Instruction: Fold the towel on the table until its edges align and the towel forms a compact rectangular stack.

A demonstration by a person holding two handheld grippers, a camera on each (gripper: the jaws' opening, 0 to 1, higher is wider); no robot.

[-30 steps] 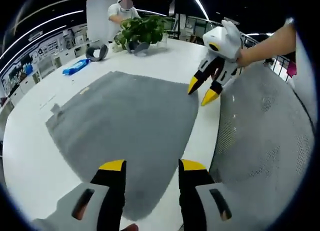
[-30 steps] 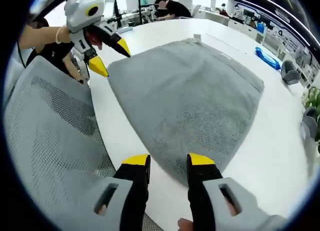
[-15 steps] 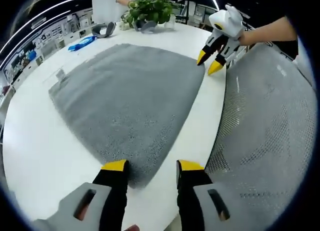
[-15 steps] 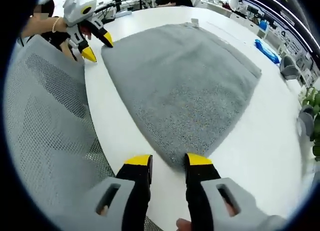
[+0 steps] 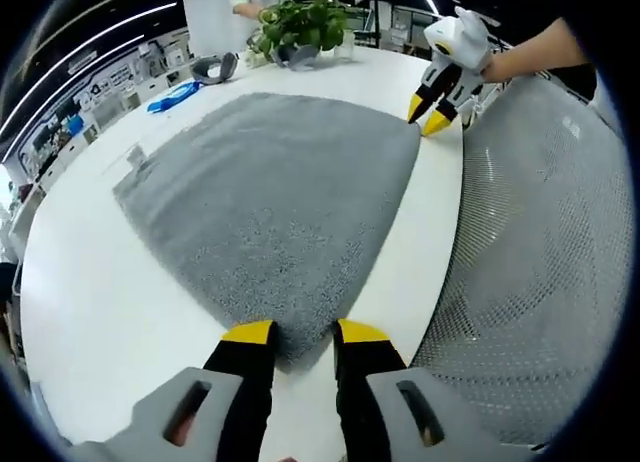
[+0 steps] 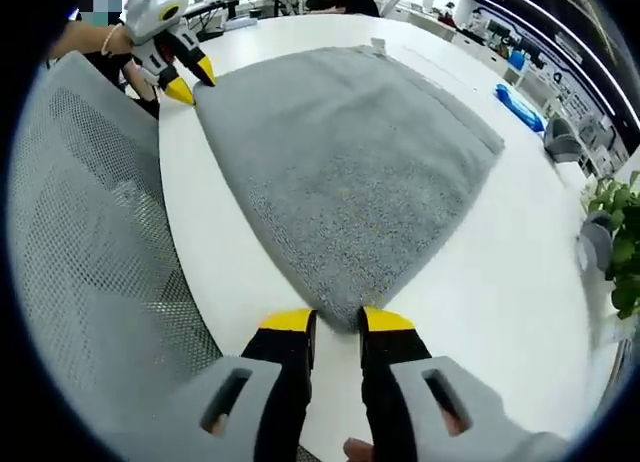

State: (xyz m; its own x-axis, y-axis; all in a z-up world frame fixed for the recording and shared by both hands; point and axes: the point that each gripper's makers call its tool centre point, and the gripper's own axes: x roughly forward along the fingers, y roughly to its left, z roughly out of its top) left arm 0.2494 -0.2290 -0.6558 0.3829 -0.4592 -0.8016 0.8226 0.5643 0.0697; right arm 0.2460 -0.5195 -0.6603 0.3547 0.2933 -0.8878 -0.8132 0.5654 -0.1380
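A grey towel (image 5: 280,182) lies spread flat on the white table (image 5: 90,282). In the left gripper view my left gripper (image 5: 305,332) has its jaws drawn in on the towel's near corner. The right gripper (image 5: 427,115), held by a hand, sits at the far corner on the same table edge. In the right gripper view the towel (image 6: 350,152) runs away from me, and my right gripper (image 6: 338,320) pinches its near corner between narrow jaws. The left gripper (image 6: 190,82) is at the far corner, top left.
A grey mesh chair back (image 5: 540,252) (image 6: 90,232) stands close along the table edge beside both grippers. At the far side stand a potted plant (image 5: 300,22) (image 6: 620,232), a blue packet (image 5: 170,95) (image 6: 520,104) and a grey curved object (image 5: 215,67). People sit at the far ends.
Both grippers have come down to the towel's two corners on the chair side, and their jaws have narrowed from wide open onto the cloth.
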